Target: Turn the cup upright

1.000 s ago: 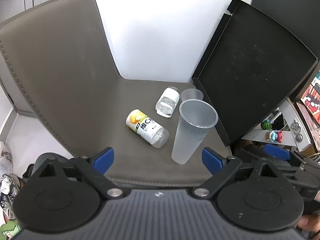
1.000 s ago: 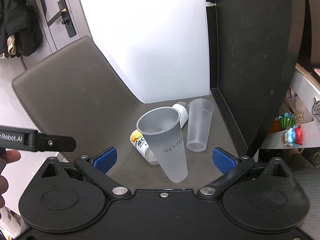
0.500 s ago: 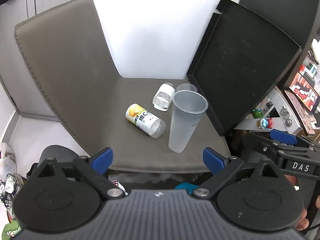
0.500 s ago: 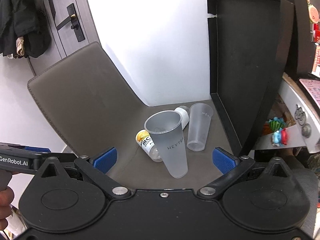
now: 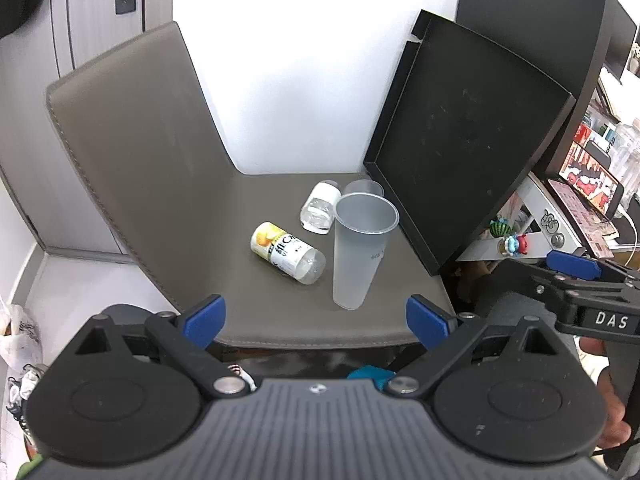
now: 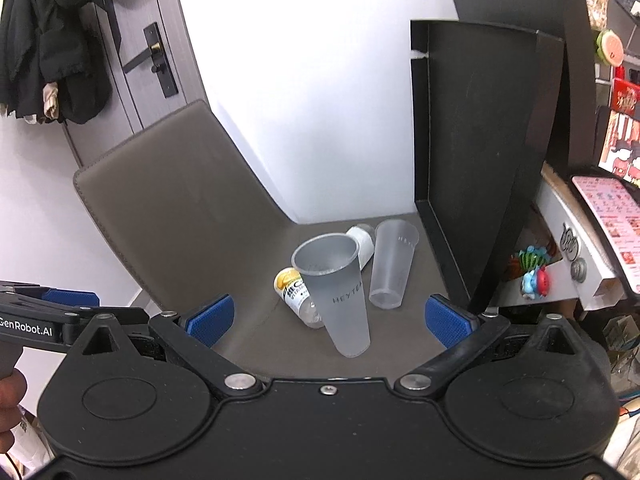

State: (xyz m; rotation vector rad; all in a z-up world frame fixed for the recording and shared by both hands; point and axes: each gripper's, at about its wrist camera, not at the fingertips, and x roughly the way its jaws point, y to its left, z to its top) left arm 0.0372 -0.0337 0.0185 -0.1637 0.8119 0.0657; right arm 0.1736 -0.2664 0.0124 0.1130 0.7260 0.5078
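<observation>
A frosted plastic cup (image 5: 360, 252) (image 6: 338, 296) stands upright, mouth up, on the grey leather seat (image 5: 240, 280) (image 6: 260, 340). A second frosted cup (image 6: 390, 264) stands behind it, near the black board; only its rim (image 5: 363, 187) shows in the left wrist view. My left gripper (image 5: 316, 322) is open and empty, held back from the seat's front edge. My right gripper (image 6: 328, 320) is open and empty too, also back from the cups. The right gripper's arm (image 5: 580, 280) shows at the right of the left wrist view.
Two small bottles lie on the seat: a yellow-labelled one (image 5: 286, 252) (image 6: 296, 294) left of the front cup and a clear white-capped one (image 5: 320, 208) (image 6: 360, 240) behind. A black board (image 5: 460, 140) (image 6: 472, 152) leans at the right. The chair back (image 5: 132, 140) rises at the left.
Both grippers have drawn back and up from the seat, so the cups and bottles look smaller. The cups and bottles have not moved.
</observation>
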